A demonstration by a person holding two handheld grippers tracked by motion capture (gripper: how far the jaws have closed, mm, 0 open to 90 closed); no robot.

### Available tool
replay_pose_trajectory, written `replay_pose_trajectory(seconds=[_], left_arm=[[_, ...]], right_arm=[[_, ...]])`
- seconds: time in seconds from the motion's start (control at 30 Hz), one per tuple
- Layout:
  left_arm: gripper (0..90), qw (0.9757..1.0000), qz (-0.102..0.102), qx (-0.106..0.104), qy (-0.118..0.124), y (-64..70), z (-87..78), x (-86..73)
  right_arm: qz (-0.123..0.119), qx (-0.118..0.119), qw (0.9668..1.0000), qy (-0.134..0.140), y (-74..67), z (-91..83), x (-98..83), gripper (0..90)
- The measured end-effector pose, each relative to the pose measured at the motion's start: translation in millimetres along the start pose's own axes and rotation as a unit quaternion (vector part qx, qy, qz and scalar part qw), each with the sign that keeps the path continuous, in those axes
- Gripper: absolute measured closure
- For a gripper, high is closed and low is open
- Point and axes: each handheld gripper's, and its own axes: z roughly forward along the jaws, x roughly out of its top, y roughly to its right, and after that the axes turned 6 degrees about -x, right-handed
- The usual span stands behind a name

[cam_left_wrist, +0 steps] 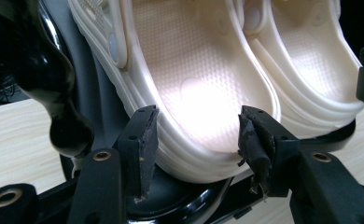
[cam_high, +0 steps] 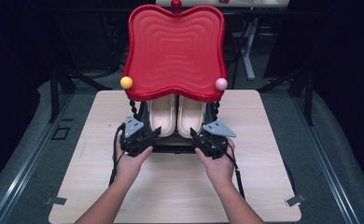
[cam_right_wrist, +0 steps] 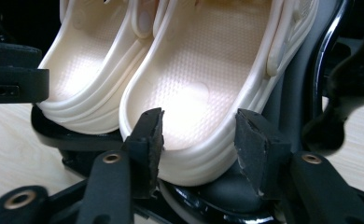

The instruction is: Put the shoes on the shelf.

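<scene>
Cream clogs sit as a pair, heels toward the person, on the black lower shelf point(cam_high: 171, 148) of a small stand on the wooden table point(cam_high: 180, 186). Nearest the person, each hand brings a gripper to a heel. The left gripper point(cam_left_wrist: 196, 140) has its jaws spread, one on each side of the left clog point(cam_left_wrist: 189, 84) at its heel rim, close but seemingly not yet pressing. The right gripper point(cam_right_wrist: 199, 140) stands likewise apart around the heel of the right clog point(cam_right_wrist: 203, 79). Judged from this, the step in hand is lining up to grasp; next, both jaws need to close on the heel rims and draw the clogs back toward the person, keeping low. Farther off, the red wavy tray point(cam_high: 175, 51) roofs the stand, with a yellow ball point(cam_high: 126, 82) and a pink ball point(cam_high: 221, 84) at its front corners
</scene>
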Motion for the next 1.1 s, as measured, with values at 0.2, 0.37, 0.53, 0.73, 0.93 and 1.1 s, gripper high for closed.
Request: replay_pose_trajectory(seconds=[0.2, 0.37, 0.53, 0.73, 0.93, 1.1], left_arm=[[47.3, 0.9999, -0.002, 0.011, 0.002, -2.1, 4.8, -1.8], [49.7, 0.9998, -0.005, 0.018, 0.003, -2.3, 9.2, -2.4], [53.4, 0.9995, -0.003, 0.030, -0.003, -2.9, 12.8, -0.2], [54.1, 0.9995, 0.004, 0.032, -0.004, -2.6, 14.2, 0.3], [54.3, 0.9995, 0.009, 0.029, -0.004, -3.6, 14.0, 0.2], [54.7, 0.9995, 0.009, 0.029, -0.003, -3.5, 13.9, 0.1]], right_arm=[[0.001, -0.008, 1.0000, -0.002, 0.7, 4.3, -0.4, 52.6], [0.006, -0.005, 1.0000, 0.003, 2.4, 9.0, -1.0, 57.4], [-0.001, -0.006, 1.0000, 0.002, 3.2, 13.3, -0.4, 59.2], [-0.006, -0.009, 0.9999, -0.011, 4.6, 15.5, 4.3, 61.3], [-0.007, -0.009, 0.9999, -0.012, 4.5, 15.6, 4.6, 61.3], [-0.006, -0.009, 0.9998, -0.013, 4.6, 15.7, 4.9, 61.3]])
